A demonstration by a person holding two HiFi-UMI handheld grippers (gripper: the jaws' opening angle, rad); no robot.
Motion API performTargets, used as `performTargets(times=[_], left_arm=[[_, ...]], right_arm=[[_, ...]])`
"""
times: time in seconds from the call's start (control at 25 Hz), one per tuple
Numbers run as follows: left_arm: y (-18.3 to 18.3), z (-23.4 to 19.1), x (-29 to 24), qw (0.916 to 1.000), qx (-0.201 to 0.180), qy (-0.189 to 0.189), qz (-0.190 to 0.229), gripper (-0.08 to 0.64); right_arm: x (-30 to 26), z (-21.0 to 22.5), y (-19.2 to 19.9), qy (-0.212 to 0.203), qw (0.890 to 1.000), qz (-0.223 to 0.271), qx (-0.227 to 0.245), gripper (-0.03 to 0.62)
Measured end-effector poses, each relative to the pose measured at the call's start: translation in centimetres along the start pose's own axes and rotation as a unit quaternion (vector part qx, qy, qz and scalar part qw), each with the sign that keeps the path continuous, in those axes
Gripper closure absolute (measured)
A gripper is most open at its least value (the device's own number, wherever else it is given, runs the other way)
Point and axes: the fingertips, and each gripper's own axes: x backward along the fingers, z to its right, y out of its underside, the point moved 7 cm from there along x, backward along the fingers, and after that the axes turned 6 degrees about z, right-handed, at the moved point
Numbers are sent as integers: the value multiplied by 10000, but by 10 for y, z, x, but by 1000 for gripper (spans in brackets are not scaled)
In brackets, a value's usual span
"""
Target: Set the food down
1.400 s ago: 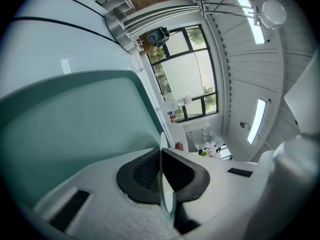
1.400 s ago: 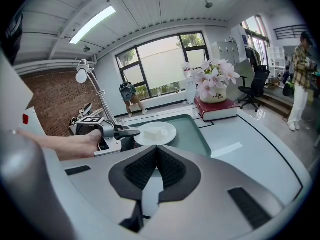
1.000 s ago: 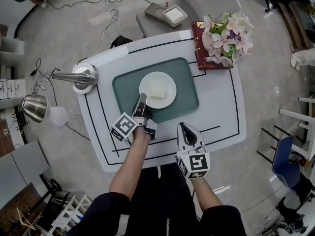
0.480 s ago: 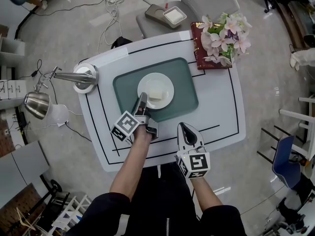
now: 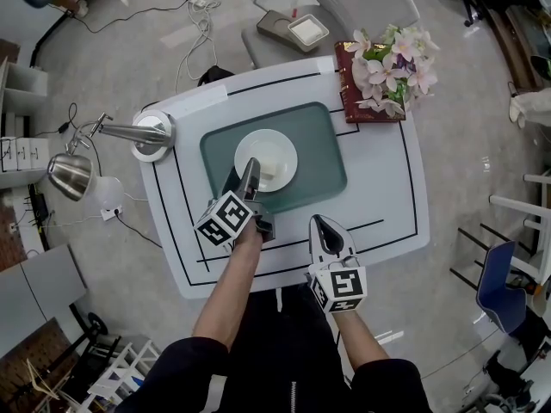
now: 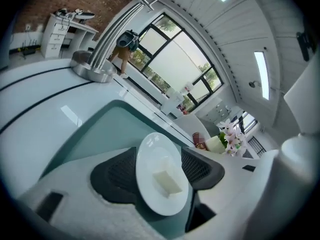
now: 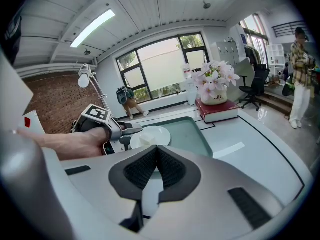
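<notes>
Since a second ago, the left gripper point(image 5: 242, 177) has rolled and its fingers have just been opening. Head view: the plate point(image 5: 266, 147) with the food point(image 5: 270, 171) rests on the green mat point(image 5: 320, 166) on the bench point(image 5: 383, 192). Left gripper view: fingers spread, plate rim between them, not gripped. Right gripper view: the right gripper point(image 7: 156, 156) has its fingers closed, empty.
</notes>
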Motion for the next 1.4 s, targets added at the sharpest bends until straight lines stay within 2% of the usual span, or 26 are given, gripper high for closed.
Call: performTargets(times=[0.12,0.44,0.56,0.68,0.8,1.0,1.16,1.4], left_arm=[[-3,-1,1,9997,-251,-74,2,262],[-19,-1,12,9991,-271,-110,314,256],[-32,6,27,9976,-413,46,547,256],[-46,14,49,9940,-715,332,752,265],[-59,20,77,9874,-1153,536,939,310],[-72,26,126,9746,-1627,910,1240,546],[-67,36,155,9627,-2088,1389,1017,555],[-57,45,204,9381,-2840,1726,980,555]], right_arm=[[0,0,-1,-35,10000,8,10,583],[-4,-6,-8,-187,9998,58,66,583],[-4,-13,-13,-298,9994,102,114,583],[-4,-22,-20,-462,9986,172,175,583],[-2,-34,-26,-633,9974,240,243,583],[7,-54,-30,-809,9955,357,338,583],[20,-70,-35,-777,9949,502,391,583],[50,-95,-35,-531,9945,783,452,583]])
